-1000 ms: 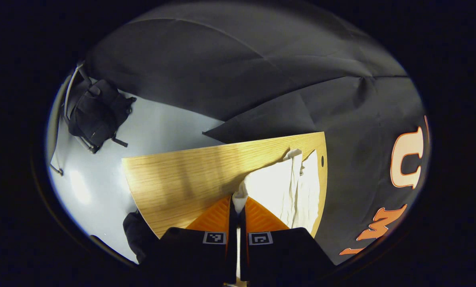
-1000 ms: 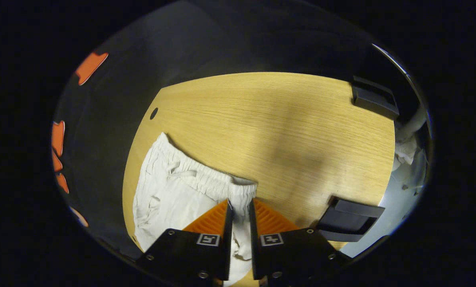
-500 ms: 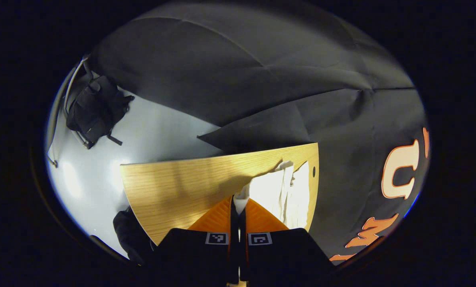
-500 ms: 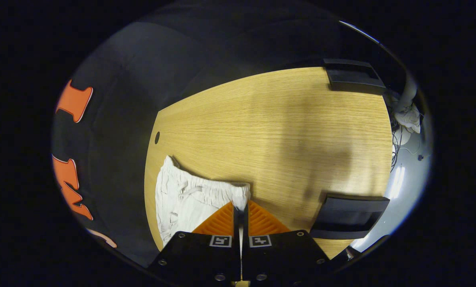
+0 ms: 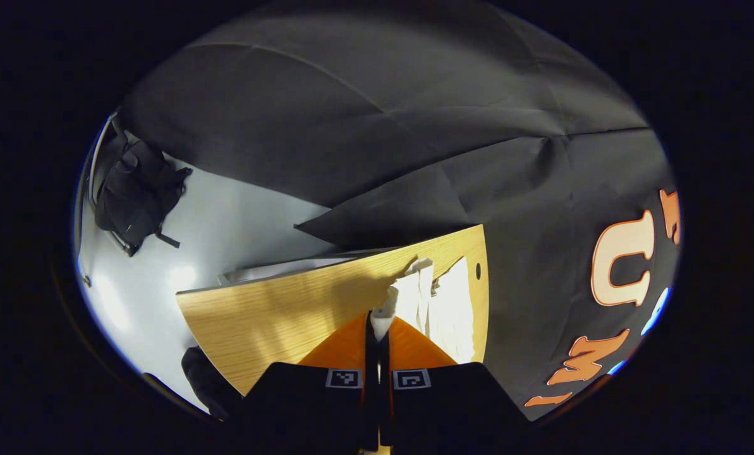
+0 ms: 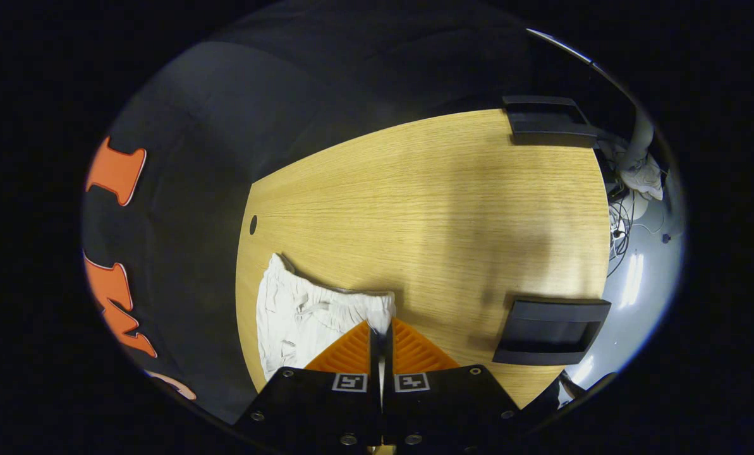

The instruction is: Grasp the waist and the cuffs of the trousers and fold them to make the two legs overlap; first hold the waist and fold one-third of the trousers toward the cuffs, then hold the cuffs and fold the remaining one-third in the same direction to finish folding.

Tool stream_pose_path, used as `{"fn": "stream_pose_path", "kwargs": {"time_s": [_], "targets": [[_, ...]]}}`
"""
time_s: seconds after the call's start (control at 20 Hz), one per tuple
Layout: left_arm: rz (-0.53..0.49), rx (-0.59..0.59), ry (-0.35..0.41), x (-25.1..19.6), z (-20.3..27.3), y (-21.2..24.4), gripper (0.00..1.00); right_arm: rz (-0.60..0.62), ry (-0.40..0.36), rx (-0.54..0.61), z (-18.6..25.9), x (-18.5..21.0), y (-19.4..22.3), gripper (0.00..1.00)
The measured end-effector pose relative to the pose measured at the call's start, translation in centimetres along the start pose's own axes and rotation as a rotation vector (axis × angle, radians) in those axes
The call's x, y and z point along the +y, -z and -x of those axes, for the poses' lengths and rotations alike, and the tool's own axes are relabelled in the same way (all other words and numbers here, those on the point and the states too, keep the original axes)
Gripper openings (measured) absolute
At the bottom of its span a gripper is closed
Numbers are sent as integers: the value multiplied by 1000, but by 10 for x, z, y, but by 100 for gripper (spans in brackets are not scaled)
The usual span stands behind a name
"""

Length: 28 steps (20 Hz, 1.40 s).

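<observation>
I had both tools, left tool (image 5: 377, 323) and right tool (image 6: 382, 330), clamped on the limp, light white cotton trousers (image 6: 301, 313) low in frame, pinching waistband and cuff.

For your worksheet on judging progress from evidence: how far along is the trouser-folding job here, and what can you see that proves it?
Early stage. Done: the left gripper is clamped on one end of the white trousers, and the right gripper is clamped on the elastic waist. In hand: the cloth is pinched at both ends over the wooden table. Left: overlapping the legs looks unfinished, and neither one-third fold is visible.
</observation>
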<state>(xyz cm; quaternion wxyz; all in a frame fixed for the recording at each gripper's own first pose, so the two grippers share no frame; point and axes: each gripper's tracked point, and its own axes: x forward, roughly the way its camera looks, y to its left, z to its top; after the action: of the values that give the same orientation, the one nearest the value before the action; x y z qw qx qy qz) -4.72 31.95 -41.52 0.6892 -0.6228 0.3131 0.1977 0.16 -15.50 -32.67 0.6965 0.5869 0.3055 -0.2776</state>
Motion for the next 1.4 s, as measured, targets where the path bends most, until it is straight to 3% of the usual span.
{"fn": "stream_pose_path", "kwargs": {"time_s": [0.3,0.75,1.05,1.4], "targets": [[-109,30,67,-42,5,-8,4,23,-6,-13,18,8,-11,1],[-242,97,193,-123,-3,-32,4,21,-55,-39,45,73,-9,1],[-285,114,201,-159,-24,-39,4,88,-75,-46,54,118,-17,1],[-358,87,133,-206,-62,-37,5,136,-56,13,15,172,-27,1]]}}
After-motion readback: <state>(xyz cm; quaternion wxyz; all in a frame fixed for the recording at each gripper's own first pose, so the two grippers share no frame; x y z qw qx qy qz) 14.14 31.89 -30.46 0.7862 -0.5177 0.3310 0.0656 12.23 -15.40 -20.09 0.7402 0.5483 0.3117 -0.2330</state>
